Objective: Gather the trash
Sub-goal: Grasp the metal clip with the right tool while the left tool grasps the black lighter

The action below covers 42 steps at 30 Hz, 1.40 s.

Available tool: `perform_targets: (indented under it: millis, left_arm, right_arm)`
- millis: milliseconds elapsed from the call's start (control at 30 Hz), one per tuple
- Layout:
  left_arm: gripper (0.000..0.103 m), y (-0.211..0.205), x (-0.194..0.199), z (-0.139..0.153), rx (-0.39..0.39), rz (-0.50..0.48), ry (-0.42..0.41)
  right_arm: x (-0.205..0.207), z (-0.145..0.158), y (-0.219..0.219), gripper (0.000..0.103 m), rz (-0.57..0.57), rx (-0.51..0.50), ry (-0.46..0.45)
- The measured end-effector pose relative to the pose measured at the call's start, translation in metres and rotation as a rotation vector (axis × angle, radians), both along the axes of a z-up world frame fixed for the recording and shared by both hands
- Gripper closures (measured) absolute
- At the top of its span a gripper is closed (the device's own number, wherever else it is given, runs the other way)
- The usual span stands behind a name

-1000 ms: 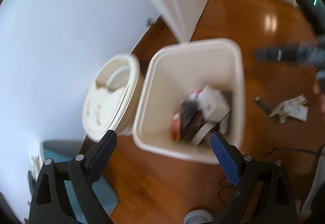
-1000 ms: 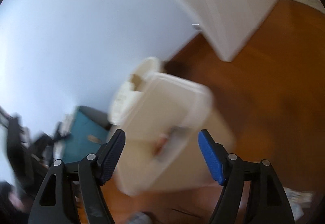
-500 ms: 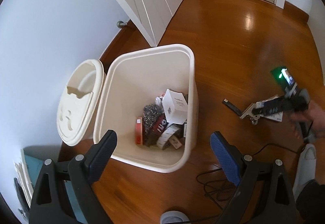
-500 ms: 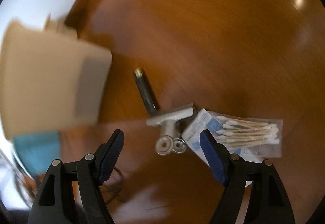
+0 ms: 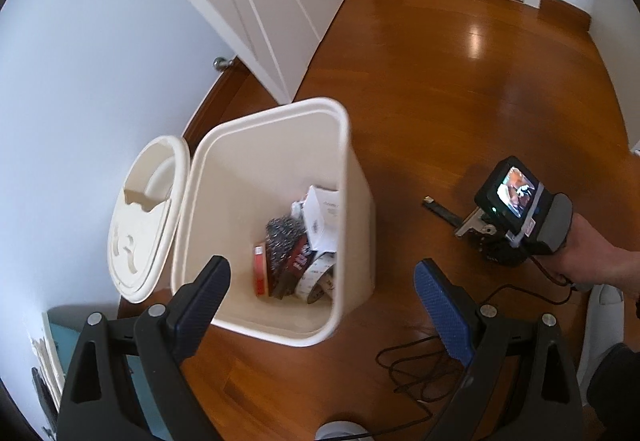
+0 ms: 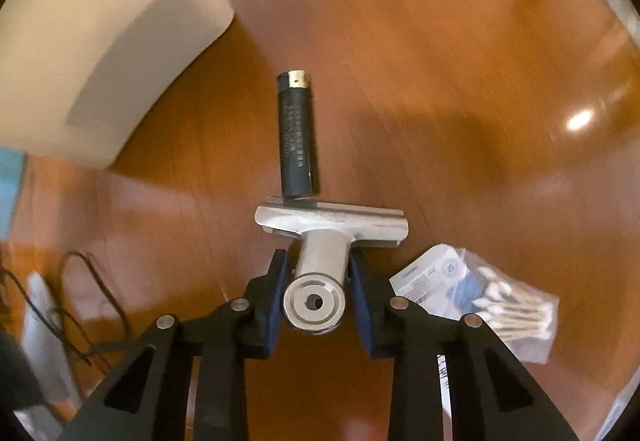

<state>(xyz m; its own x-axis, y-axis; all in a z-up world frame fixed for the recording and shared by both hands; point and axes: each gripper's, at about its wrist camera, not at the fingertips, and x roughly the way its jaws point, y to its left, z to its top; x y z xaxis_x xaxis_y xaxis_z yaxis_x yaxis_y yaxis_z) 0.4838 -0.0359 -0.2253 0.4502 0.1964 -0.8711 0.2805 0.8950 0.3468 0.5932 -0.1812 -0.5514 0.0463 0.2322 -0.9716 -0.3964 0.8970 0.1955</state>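
Fingers of the right gripper (image 6: 316,277) clenched the handle of a metal clip (image 6: 330,225) lying on the floor (image 6: 440,81), apparently to lift it toward the bin (image 5: 264,145), which stood open nearby. A black lighter (image 6: 296,137) touched the clip; a bag of cotton swabs (image 6: 480,297) lay beside. The left gripper (image 5: 320,301) hung spread and empty above the bin.

You get bright daylight from the far doorway, with glare patches on the wooden floor (image 5: 472,37). Fisheye bending curves the white door (image 5: 256,1), and black corners frame both views. Your right wrist view is motion-blurred at the bin (image 6: 92,41) and floor, while the metal clip (image 6: 328,241) stays sharp.
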Motion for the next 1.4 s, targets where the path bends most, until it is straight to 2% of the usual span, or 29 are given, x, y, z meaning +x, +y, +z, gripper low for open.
perform_targets:
  millis: [67, 167, 267, 367, 500, 533, 567, 633, 700, 767, 867, 933, 967, 1067, 1133, 1167, 1200, 1267, 1333, 1400]
  left_arm:
    - [0.008, -0.007, 0.000, -0.003, -0.035, -0.003, 0.017]
    - [0.009, -0.022, 0.005, -0.017, -0.108, 0.013, 0.076]
    - [0.009, -0.044, 0.015, -0.048, -0.176, 0.041, 0.148]
    - [0.009, -0.069, 0.032, -0.096, -0.214, 0.090, 0.196]
    - [0.009, -0.078, 0.072, -0.187, -0.322, 0.345, 0.231]
    - [0.009, -0.079, 0.082, -0.214, -0.332, 0.411, 0.251]
    - [0.009, -0.078, 0.085, -0.229, -0.336, 0.455, 0.265]
    - [0.009, -0.074, 0.095, -0.266, -0.354, 0.568, 0.299]
    - [0.009, -0.074, 0.099, -0.282, -0.359, 0.614, 0.304]
    - [0.009, -0.076, 0.102, -0.292, -0.334, 0.622, 0.302]
    - [0.009, -0.073, 0.103, -0.308, -0.306, 0.695, 0.332]
    - [0.013, -0.068, 0.101, -0.314, -0.296, 0.732, 0.347]
    - [0.020, -0.067, 0.099, -0.318, -0.288, 0.746, 0.353]
    - [0.025, -0.064, 0.095, -0.318, -0.321, 0.746, 0.335]
    - [0.033, -0.065, 0.093, -0.317, -0.343, 0.731, 0.321]
    - [0.043, -0.065, 0.094, -0.316, -0.358, 0.724, 0.318]
    - [0.059, -0.066, 0.095, -0.315, -0.367, 0.712, 0.314]
    - [0.085, -0.070, 0.097, -0.312, -0.372, 0.677, 0.309]
    - [0.085, -0.071, 0.099, -0.312, -0.397, 0.661, 0.315]
    - [0.085, -0.066, 0.098, -0.312, -0.455, 0.643, 0.323]
  right_arm:
    - [0.001, 0.004, -0.017, 0.073, -0.051, 0.049, 0.013]
    - [0.001, 0.022, -0.048, 0.074, -0.129, 0.213, 0.023]
    - [-0.003, 0.046, -0.078, 0.074, -0.177, 0.261, -0.027]
    - [-0.002, 0.068, -0.107, 0.074, -0.237, 0.289, -0.082]
    - [-0.007, 0.079, -0.154, 0.074, -0.341, 0.277, -0.127]
    - [-0.008, 0.084, -0.162, 0.074, -0.363, 0.277, -0.128]
    - [-0.008, 0.086, -0.151, 0.074, -0.370, 0.273, -0.130]
    - [-0.012, 0.085, -0.165, 0.074, -0.384, 0.269, -0.132]
    - [-0.024, 0.082, -0.172, 0.074, -0.398, 0.272, -0.132]
    - [-0.030, 0.080, -0.184, 0.074, -0.423, 0.277, -0.124]
    - [-0.029, 0.079, -0.193, 0.074, -0.454, 0.292, -0.120]
    - [-0.031, 0.089, -0.200, 0.074, -0.458, 0.301, -0.133]
    - [-0.029, 0.088, -0.193, 0.074, -0.455, 0.301, -0.140]
    - [-0.028, 0.091, -0.190, 0.074, -0.446, 0.296, -0.155]
    - [-0.028, 0.090, -0.191, 0.074, -0.453, 0.296, -0.151]
    - [-0.028, 0.089, -0.190, 0.074, -0.455, 0.295, -0.149]
    - [-0.030, 0.089, -0.188, 0.074, -0.455, 0.293, -0.148]
    - [-0.031, 0.088, -0.186, 0.074, -0.455, 0.290, -0.147]
    - [-0.029, 0.088, -0.182, 0.074, -0.459, 0.288, -0.145]
    - [-0.028, 0.087, -0.182, 0.074, -0.465, 0.289, -0.139]
